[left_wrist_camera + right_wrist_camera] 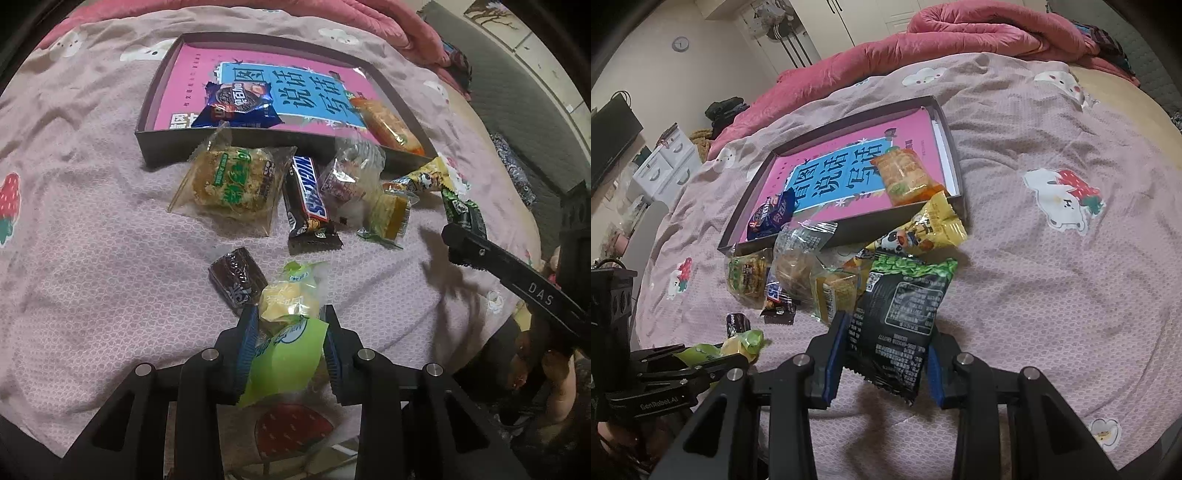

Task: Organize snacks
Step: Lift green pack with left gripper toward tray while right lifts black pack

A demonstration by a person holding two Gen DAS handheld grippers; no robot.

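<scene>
My left gripper (290,336) is shut on a green-and-clear wrapped yellow cake snack (286,332); it also shows in the right wrist view (735,347). My right gripper (886,354) is shut on a black-and-green snack packet (901,317), seen at the right in the left wrist view (463,214). A dark shallow box (236,142) with a pink book holds a blue Oreo packet (236,105) and an orange packet (388,123). Loose snacks lie before it: a rice-crisp bag (232,182), a Snickers bar (308,203), a brown candy (236,278).
Everything lies on a pink patterned bedsheet (1052,295). A rolled pink quilt (960,40) lies behind the box. A yellow panda packet (923,229) leans on the box's front wall. A clear cake packet (351,173) and a yellow bar (391,214) lie nearby.
</scene>
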